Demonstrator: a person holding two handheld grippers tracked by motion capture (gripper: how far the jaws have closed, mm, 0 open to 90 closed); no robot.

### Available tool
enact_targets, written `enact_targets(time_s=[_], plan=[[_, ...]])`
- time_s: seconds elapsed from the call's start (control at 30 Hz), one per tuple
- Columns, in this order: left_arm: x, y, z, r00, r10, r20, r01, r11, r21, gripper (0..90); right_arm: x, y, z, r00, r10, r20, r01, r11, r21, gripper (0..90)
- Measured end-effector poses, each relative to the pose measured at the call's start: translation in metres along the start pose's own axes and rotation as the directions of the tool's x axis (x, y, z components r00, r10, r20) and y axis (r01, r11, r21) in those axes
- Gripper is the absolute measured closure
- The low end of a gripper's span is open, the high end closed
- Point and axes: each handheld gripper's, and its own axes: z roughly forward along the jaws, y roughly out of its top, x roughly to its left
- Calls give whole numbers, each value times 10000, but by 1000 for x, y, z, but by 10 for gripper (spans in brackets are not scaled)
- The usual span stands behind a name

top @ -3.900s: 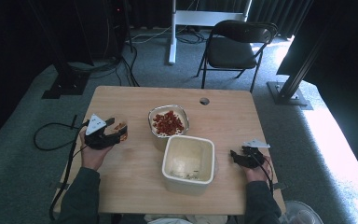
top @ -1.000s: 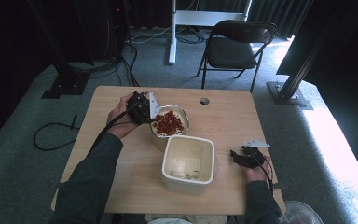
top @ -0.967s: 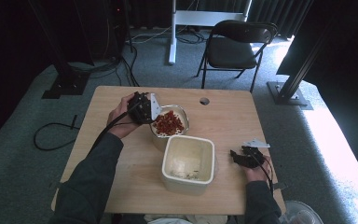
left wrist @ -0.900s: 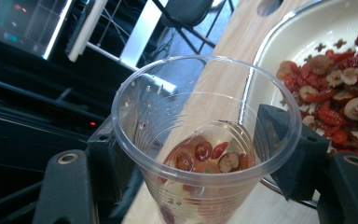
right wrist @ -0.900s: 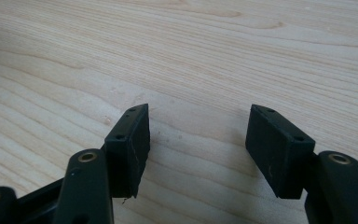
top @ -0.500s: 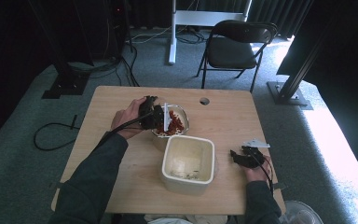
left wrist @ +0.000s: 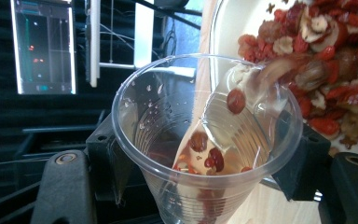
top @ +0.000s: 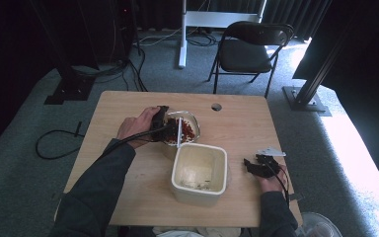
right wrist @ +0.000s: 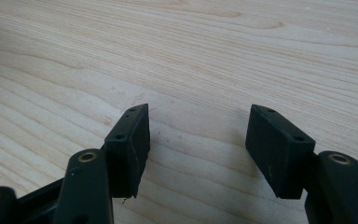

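Note:
A clear plastic cup (left wrist: 205, 140) is clamped between the jaws of my left gripper (left wrist: 205, 163), its mouth towards the camera. It lies tipped sideways into a white bowl (left wrist: 233, 23) of red dried berries and pale nut pieces (left wrist: 335, 70). A few berries sit inside the cup. In the high view the left gripper (top: 162, 123) reaches over the bowl's (top: 193, 118) left rim, and the cup (top: 178, 133) shows edge-on. My right gripper (top: 255, 166) rests on the table at the right, open, with bare wood between its jaws (right wrist: 198, 140).
A square white tub (top: 222, 168) stands just in front of the bowl, with a few bits on its floor. The wooden table (top: 242, 123) has a round cable hole (top: 216, 106) at the back. A folding chair (top: 251, 49) stands beyond the table.
My left gripper has carried the cup from the table's left side to the bowl, and in the last second pushed it rightward and tipped it into the mix. The right gripper has stayed still.

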Motion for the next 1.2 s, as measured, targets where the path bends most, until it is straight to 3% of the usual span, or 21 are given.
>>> enact_targets(time_s=[0.07, 0.27, 0.5, 0.67, 0.87, 1.1, 1.2], plan=[[-1, -1, 0, 9998, 178, -20, -178, 9998, 88, 323, 0, 0, 0, 10000, -6, 1, 6, 10000, -1, 390], [-1, -5, -1, 9998, 162, -74, -161, 9996, 224, 323, 0, 0, 0, 10000, 3, -5, -3, 10000, -1, 391], [0, -9, -5, 9960, 639, -619, -613, 9972, 420, 324, 0, 0, 0, 10000, -5, -2, 5, 10000, -1, 391], [-2, -7, -5, 9927, 910, -791, -872, 9949, 504, 326, 0, 0, 0, 10000, -2, -1, 2, 10000, -1, 390], [-3, -5, -5, 9914, 960, -886, -922, 9947, 461, 330, 0, 0, 0, 10000, -7, -1, 7, 10000, -2, 390], [5, -19, -4, 9894, 934, -1114, -830, 9921, 946, 335, 0, 0, 0, 10000, -6, -17, 6, 10000, 2, 390], [5, -12, -7, 9853, 1221, -1191, -1124, 9900, 858, 336, 0, 0, 0, 10000, -10, -13, 10, 10000, -2, 390]])
